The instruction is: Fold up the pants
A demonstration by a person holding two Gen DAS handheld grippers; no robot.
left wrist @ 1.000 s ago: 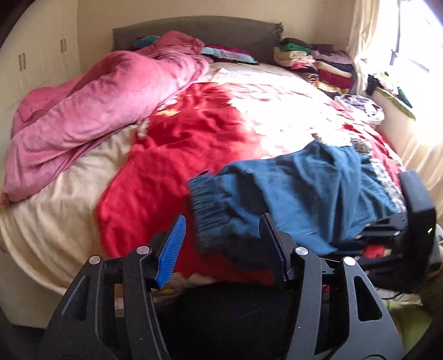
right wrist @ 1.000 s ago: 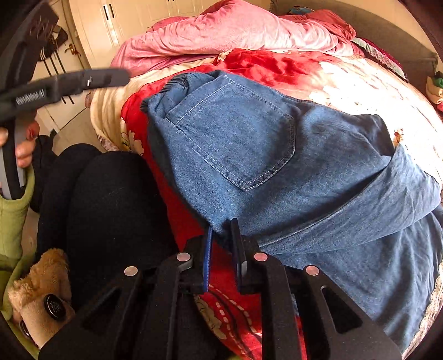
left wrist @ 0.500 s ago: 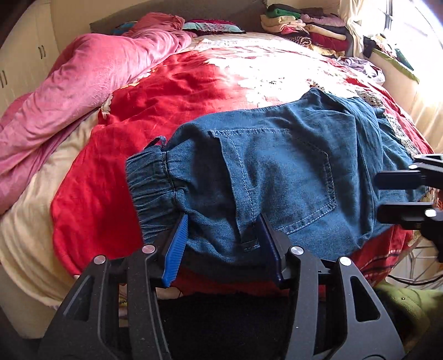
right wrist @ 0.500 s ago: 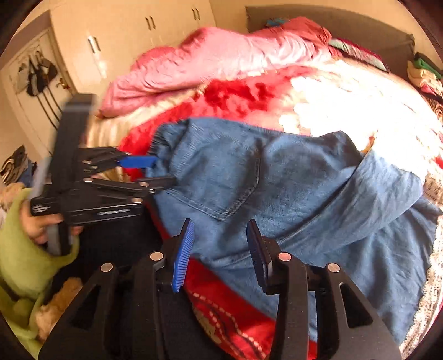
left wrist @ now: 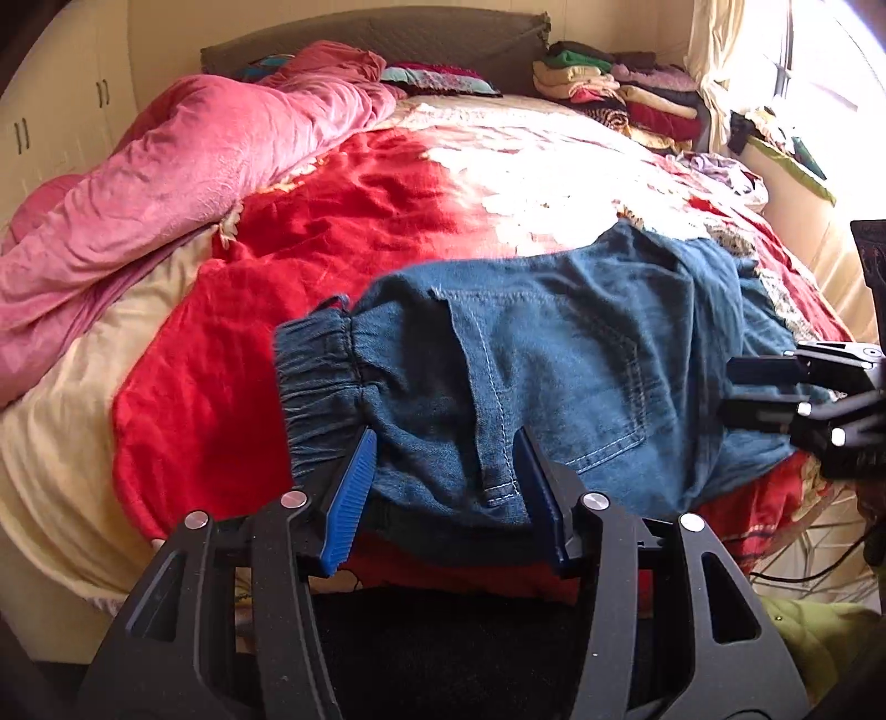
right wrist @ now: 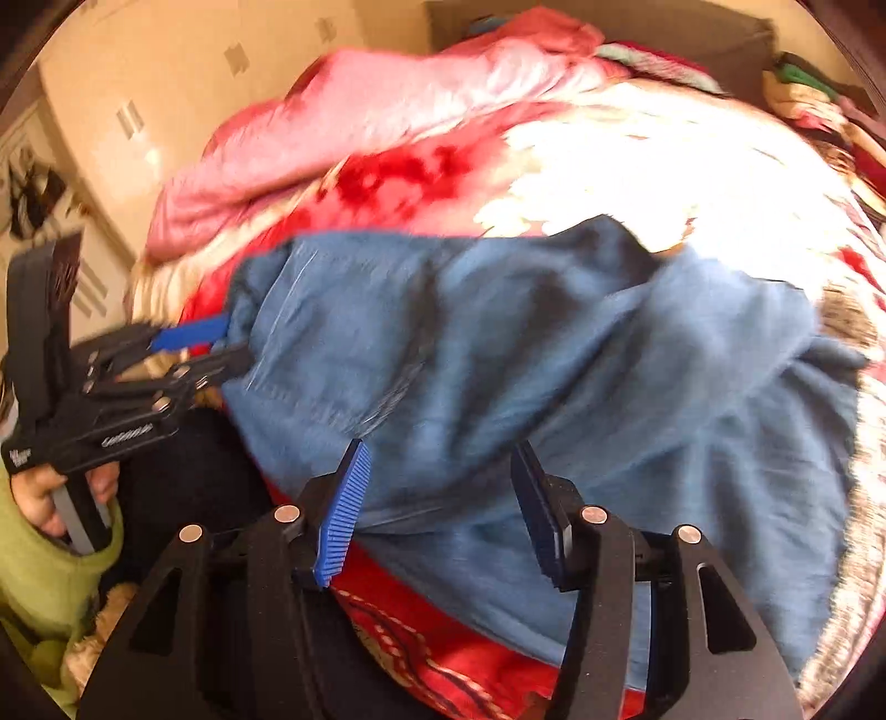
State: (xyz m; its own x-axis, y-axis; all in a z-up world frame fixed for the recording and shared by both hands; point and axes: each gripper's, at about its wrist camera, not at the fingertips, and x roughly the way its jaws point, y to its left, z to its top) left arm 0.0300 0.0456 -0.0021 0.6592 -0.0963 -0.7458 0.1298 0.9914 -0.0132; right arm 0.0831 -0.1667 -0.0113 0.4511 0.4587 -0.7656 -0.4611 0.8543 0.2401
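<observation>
While both views disagree on sharpness (right wrist view is motion-blurred), the layout is readable. Blue denim pants [left wrist: 554,365] lie bunched on the red floral bedspread [left wrist: 343,221], at the bed's near edge, toward its window-side corner. Elastic waistband [left wrist: 318,376] points toward the wardrobe side; back pocket [left wrist: 559,376] faces up. Fabric is doubled over itself, with a thick fold ridge running across in the right wrist view [right wrist: 554,354].

Left gripper [left wrist: 443,487]: jaws spread wide, blue pad on one finger [left wrist: 351,498], dark pad on the other. It sits at the near hem of the pants with the belt-loop section between the fingers; fabric lies in the gap, nothing is clamped. In the right wrist view the same gripper [right wrist: 221,343] meets the waistband end of the denim, fingers still apart, held by a hand in a green sleeve [right wrist: 50,548].

Right gripper [right wrist: 443,504]: jaws also spread wide, straddling the near edge of the folded denim, not pinching it. From the left wrist view it [left wrist: 736,393] shows side-on at the pants' window-side end, fingertips touching or just beside the cloth; can't tell which.

Rest of bed: crumpled pink duvet [left wrist: 183,166] along the wardrobe side, stacked folded clothes [left wrist: 620,94] at the headboard corner by the window, pillows [left wrist: 437,77] against the grey headboard [left wrist: 382,33].
</observation>
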